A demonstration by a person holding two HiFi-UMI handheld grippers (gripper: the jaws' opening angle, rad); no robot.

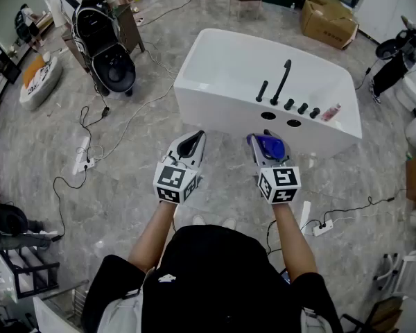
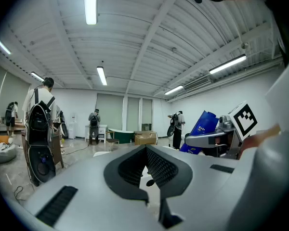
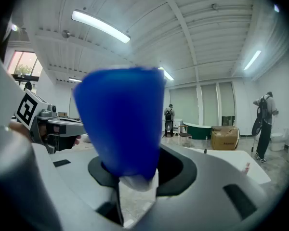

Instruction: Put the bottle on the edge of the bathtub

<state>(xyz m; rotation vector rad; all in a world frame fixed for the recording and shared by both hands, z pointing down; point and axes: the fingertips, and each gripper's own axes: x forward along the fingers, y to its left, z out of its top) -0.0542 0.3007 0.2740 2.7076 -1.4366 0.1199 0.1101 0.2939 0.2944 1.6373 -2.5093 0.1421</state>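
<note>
In right gripper (image 1: pixel 269 155), clenched tight: blue bottle (image 3: pixel 120 119), long axis along jaws, tilted up. At 12 o'clock, well apart: bathtub (image 1: pixel 215 116), near edge free. At 9 o'clock: left gripper (image 1: pixel 187 146), jaws together, empty.

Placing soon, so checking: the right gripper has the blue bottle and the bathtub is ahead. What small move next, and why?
Probably ease the right gripper forward toward the near rim of the bathtub. Its jaws grip the blue bottle, which hangs over the floor short of the bathtub, so releasing now would drop it.
</note>
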